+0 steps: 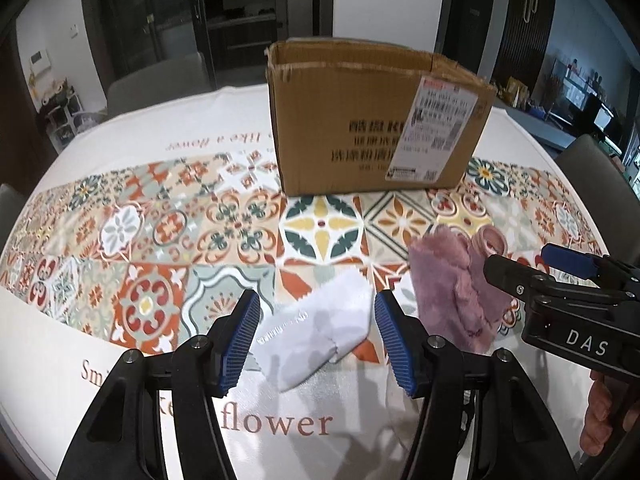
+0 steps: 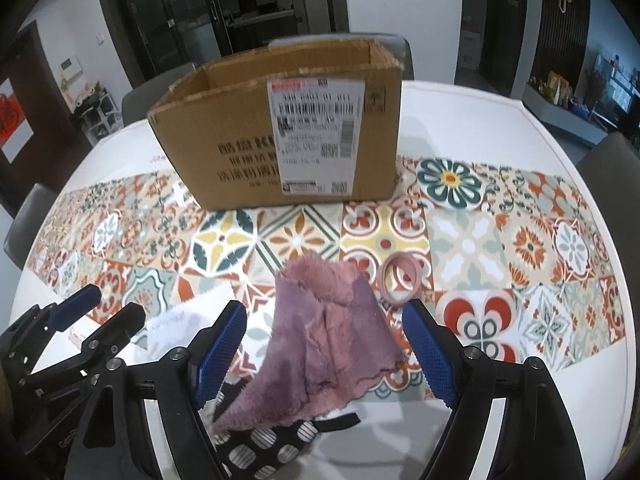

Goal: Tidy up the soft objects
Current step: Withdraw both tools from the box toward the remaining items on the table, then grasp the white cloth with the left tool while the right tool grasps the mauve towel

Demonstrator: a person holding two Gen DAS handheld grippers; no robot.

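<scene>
White folded cloth (image 1: pixel 316 328) lies on the patterned worktop (image 1: pixel 160 232) between the spread jaws of the left gripper (image 1: pixel 316 344), not pinched. Beside it, the right gripper (image 2: pixel 324 356) stands released around a pink fluffy towel (image 2: pixel 328 336). An open cardboard box (image 2: pixel 280 132) stands behind them.
</scene>
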